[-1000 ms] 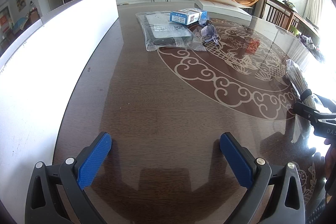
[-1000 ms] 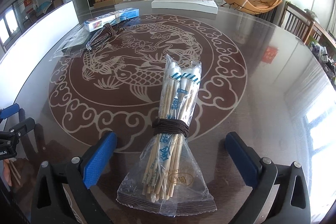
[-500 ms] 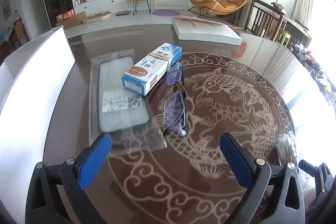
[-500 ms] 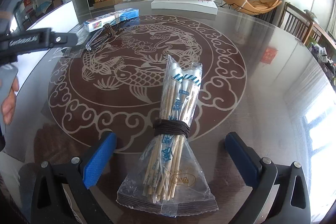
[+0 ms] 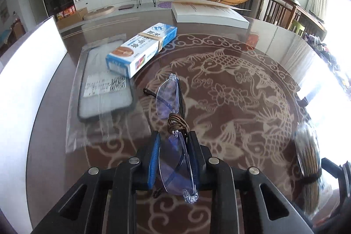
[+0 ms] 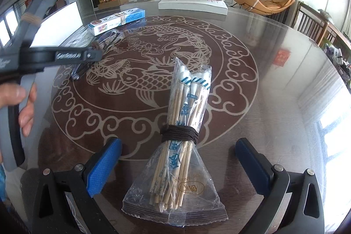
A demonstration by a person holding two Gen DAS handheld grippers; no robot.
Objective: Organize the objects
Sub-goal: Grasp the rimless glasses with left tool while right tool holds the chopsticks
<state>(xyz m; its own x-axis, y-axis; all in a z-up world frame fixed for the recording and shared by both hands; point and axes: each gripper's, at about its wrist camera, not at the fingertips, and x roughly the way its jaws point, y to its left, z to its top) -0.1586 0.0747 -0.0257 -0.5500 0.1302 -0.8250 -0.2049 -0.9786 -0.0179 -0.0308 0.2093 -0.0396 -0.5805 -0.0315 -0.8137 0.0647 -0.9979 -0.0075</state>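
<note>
Two jaws that stood wide over bare wood a second ago are now clamped together: the left gripper (image 5: 174,159) has travelled across the surface (image 5: 252,84) and shut on the near lens of the folded glasses (image 5: 172,124). To my eye that means the pick of this item is made, and carrying it to wherever it belongs is what remains.

From the left of the left wrist view: the white panel (image 5: 26,71) runs along the edge, then the bagged phone case (image 5: 103,84) with the blue-and-white box (image 5: 142,49) resting partly across it. In the lower middle, the glasses run up and away from the jaws, the blue pads pressing the near lens from both sides, the brown cord wrap just beyond the tips and the far lens free above the surface.

The right gripper (image 6: 178,165) has not budged. Its jaws stand wide apart, and the bagged chopstick bundle (image 6: 182,139) lies between them untouched, pointing up the frame. At the left edge of that view a hand (image 6: 19,102) holds the other gripper.
</note>
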